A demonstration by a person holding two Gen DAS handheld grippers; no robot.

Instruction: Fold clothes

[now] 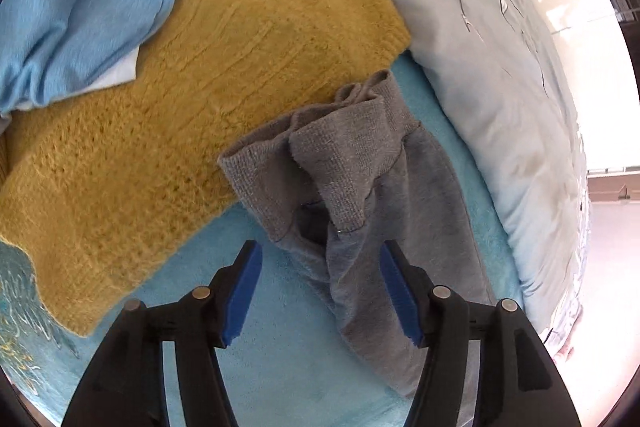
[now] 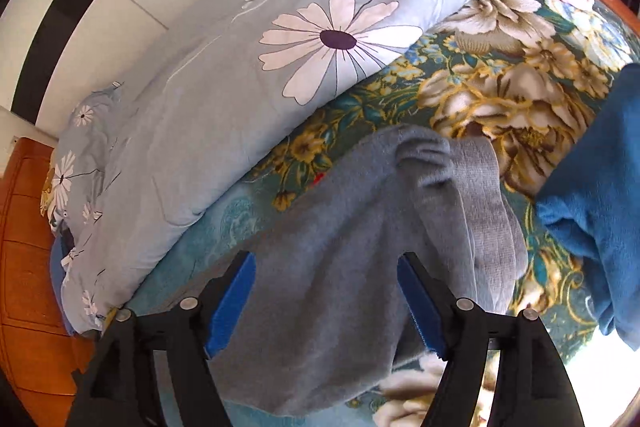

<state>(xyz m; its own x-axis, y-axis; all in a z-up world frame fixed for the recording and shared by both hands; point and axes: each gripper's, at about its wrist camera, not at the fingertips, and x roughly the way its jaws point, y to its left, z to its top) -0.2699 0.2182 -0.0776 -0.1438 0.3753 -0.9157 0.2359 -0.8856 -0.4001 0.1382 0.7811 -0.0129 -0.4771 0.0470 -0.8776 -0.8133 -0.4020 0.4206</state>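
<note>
A home bedroom: floral quilt on a blanketed bed.

A bed with a teal floral blanket fills both views. A grey-blue quilt printed with white daisies lies bunched along its far edge. Behind it runs a glossy white wall crossed by black bands. An orange wooden cabinet stands at the quilt's end. Strong daylight washes out the floor beside the bed.

No readable text, label or number anywhere.
</note>
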